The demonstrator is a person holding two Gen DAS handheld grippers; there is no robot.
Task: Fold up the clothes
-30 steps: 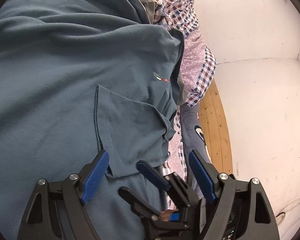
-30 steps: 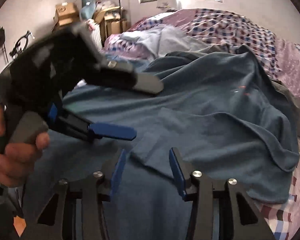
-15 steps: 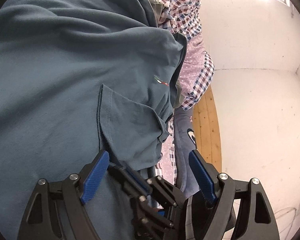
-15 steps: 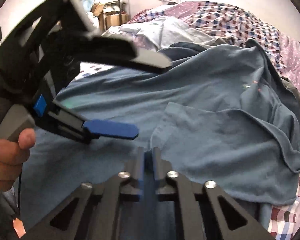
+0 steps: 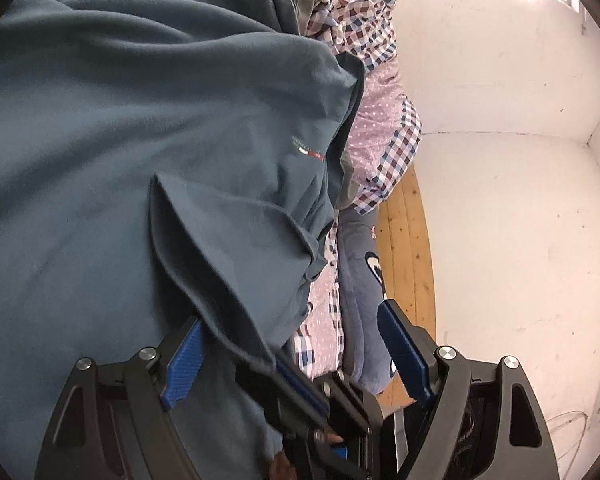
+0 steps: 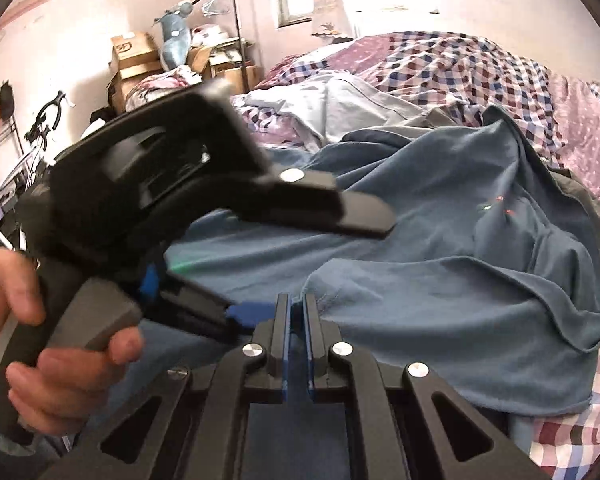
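A teal-blue T-shirt (image 5: 140, 120) (image 6: 420, 216) with a small chest logo (image 5: 308, 154) lies spread over the bed. Its short sleeve (image 5: 228, 248) (image 6: 440, 304) is folded in over the body. My right gripper (image 6: 296, 308) (image 5: 300, 384) is shut on the sleeve's hem corner and holds it slightly raised. My left gripper (image 5: 294, 348) (image 6: 312, 268) is open just beside it. The sleeve edge and the right gripper sit between its blue pads (image 5: 184, 360), which touch no cloth. A hand (image 6: 60, 364) holds the left gripper's handle.
A checked quilt (image 5: 356, 8) (image 6: 460, 64) covers the bed beyond the shirt. A light grey garment (image 6: 352, 108) lies behind it. A navy cushion (image 5: 360, 264) hangs at the bed edge above the wooden floor (image 5: 412, 240). Cardboard boxes (image 6: 136, 60) stand by the far wall.
My right gripper went from open to shut on the sleeve hem and has lifted it a little. The left gripper has stayed open and shifted slightly.
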